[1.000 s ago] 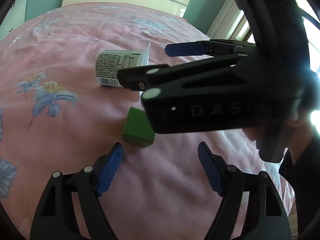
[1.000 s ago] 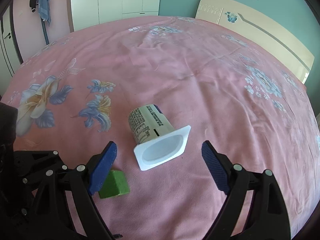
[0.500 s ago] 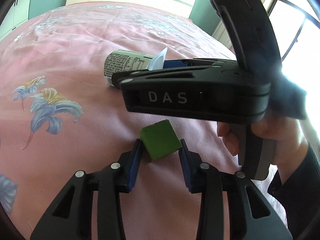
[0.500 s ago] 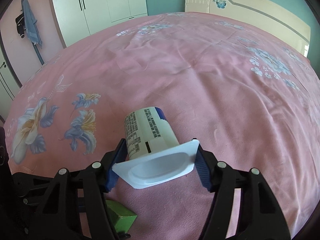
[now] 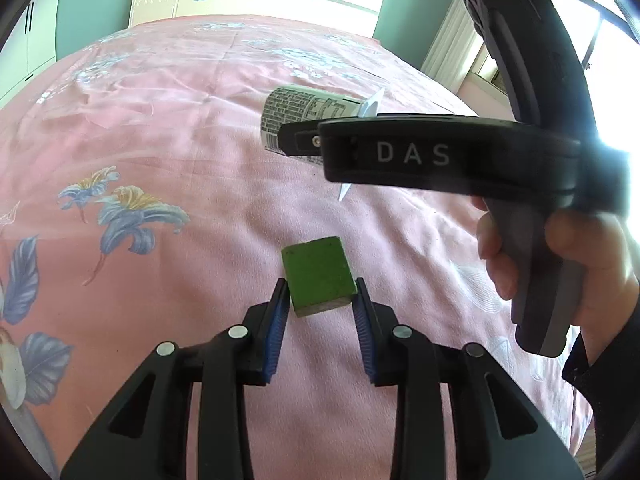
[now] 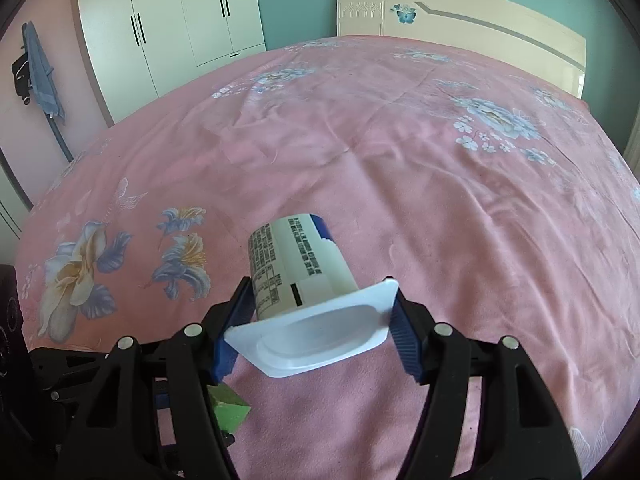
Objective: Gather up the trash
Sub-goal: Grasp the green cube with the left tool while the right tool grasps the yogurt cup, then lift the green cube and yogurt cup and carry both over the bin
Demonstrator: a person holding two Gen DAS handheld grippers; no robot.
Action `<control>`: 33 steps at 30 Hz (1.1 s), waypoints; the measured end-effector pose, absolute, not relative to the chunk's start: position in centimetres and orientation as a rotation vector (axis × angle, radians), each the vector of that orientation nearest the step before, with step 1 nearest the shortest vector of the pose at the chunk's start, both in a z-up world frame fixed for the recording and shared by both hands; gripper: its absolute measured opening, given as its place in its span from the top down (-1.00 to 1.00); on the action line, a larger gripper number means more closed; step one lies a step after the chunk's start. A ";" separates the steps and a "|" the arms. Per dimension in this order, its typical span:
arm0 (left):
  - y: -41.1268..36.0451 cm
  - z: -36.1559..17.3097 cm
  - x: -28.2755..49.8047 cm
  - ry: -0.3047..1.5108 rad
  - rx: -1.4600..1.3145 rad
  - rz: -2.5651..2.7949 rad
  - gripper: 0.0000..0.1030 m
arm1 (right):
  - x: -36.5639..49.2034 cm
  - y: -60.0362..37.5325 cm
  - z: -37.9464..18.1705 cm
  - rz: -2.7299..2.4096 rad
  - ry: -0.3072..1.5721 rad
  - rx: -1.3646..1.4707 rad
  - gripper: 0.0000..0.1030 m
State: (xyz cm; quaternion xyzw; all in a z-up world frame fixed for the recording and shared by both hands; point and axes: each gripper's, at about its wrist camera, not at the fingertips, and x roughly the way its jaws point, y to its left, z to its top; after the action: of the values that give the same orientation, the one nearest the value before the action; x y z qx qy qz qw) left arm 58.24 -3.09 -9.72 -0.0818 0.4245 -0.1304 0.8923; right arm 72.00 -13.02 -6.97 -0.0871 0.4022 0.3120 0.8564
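My left gripper has its fingers closed on the green block, pinched between the tips. My right gripper clamps the white cup by its rim, above the bed.

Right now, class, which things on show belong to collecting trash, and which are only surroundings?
Job:
- green block, clamped in left gripper
- empty yogurt cup, clamped in right gripper

Surroundings:
- pink floral bedspread
- headboard
- wardrobe
- hanging blue cloth
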 end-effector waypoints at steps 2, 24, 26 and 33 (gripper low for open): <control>-2.9 -8.7 57.3 0.873 -0.159 -0.274 0.32 | 71.2 -13.5 -5.9 0.648 0.841 -0.178 -0.25; 0.2 9.6 41.1 0.667 -0.013 -0.213 0.32 | 51.0 -19.2 14.0 0.507 0.656 -0.240 -0.25; 0.6 11.2 39.1 0.646 0.005 -0.200 0.32 | 48.7 -19.8 15.5 0.496 0.639 -0.246 -0.25; 1.7 15.6 33.3 0.584 0.057 -0.169 0.32 | 40.8 -21.2 19.9 0.464 0.579 -0.281 -0.25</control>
State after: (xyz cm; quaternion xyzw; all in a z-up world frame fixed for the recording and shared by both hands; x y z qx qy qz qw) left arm 33.26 1.70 15.56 0.0283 0.2876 -0.0832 0.9537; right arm 40.80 -21.17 19.90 -0.1366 0.2820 0.2261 0.9223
